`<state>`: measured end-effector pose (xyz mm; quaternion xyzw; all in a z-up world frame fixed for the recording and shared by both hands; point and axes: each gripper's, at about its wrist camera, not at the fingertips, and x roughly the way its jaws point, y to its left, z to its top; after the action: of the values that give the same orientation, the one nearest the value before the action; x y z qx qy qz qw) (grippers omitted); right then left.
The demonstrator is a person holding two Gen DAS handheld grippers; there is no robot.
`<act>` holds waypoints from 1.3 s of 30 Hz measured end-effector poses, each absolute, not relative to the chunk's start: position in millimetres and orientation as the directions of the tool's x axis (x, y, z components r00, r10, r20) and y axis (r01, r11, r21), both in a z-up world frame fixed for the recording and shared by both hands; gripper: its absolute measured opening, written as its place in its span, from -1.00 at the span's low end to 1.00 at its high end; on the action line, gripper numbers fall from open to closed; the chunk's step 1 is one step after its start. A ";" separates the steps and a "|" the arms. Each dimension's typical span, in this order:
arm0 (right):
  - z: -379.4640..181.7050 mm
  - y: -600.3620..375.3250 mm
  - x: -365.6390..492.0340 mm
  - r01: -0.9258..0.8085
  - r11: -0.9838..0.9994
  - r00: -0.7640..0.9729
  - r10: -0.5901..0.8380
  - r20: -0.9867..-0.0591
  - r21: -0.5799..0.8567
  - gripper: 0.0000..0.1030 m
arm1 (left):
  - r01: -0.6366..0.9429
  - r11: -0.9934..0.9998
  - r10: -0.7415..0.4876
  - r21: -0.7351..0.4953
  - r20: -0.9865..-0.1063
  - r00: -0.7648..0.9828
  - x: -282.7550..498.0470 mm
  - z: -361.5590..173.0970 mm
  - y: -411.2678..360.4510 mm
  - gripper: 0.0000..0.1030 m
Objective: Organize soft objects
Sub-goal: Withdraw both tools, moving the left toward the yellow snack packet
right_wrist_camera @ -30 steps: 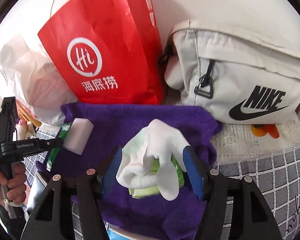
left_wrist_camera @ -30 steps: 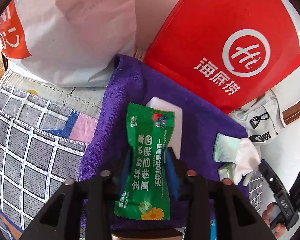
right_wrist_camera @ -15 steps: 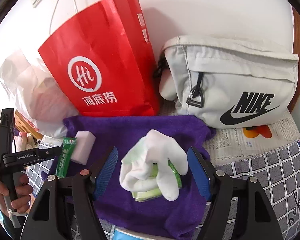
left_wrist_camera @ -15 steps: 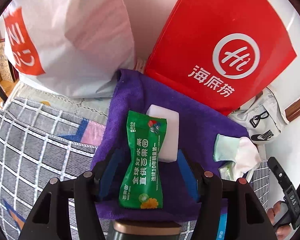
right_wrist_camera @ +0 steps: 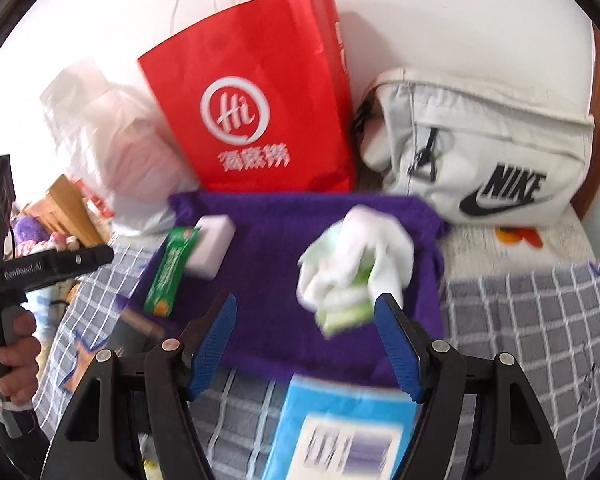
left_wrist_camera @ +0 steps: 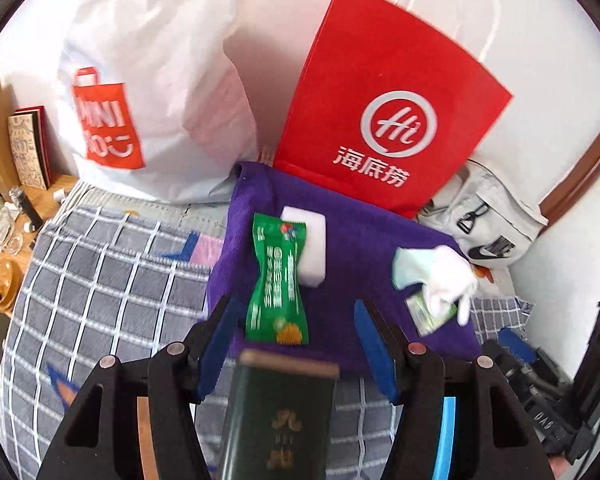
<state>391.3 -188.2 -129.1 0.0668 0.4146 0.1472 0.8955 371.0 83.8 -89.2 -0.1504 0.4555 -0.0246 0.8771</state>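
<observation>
Soft objects lie on the purple towel [left_wrist_camera: 364, 264]: ahead of the left gripper [left_wrist_camera: 296, 344], whose jaws stand apart and empty, the green packet [left_wrist_camera: 278, 280] rests against the white sponge [left_wrist_camera: 310, 248] near the towel's left edge. Before the right gripper [right_wrist_camera: 304, 344], likewise spread with nothing held, the white sock [right_wrist_camera: 356, 256] sits bunched over a pale green pack [right_wrist_camera: 344, 314] toward the right edge. Both items look placed, so I judge each hand should draw off straight, pads clear of the cloth, to avoid dragging the towel across the checked bedcover [left_wrist_camera: 100, 280].
</observation>
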 end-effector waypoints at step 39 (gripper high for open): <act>-168.7 -110.0 163.2 -0.437 0.831 0.502 0.542 -0.674 0.343 -0.60 | -0.162 0.917 -0.249 -0.366 -0.839 0.483 149.7 -167.9 101.5 0.14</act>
<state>163.2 -110.0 -168.7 0.0635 0.4110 0.2833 0.8641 149.7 101.5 -167.9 -0.2026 0.5075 -0.0260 0.8371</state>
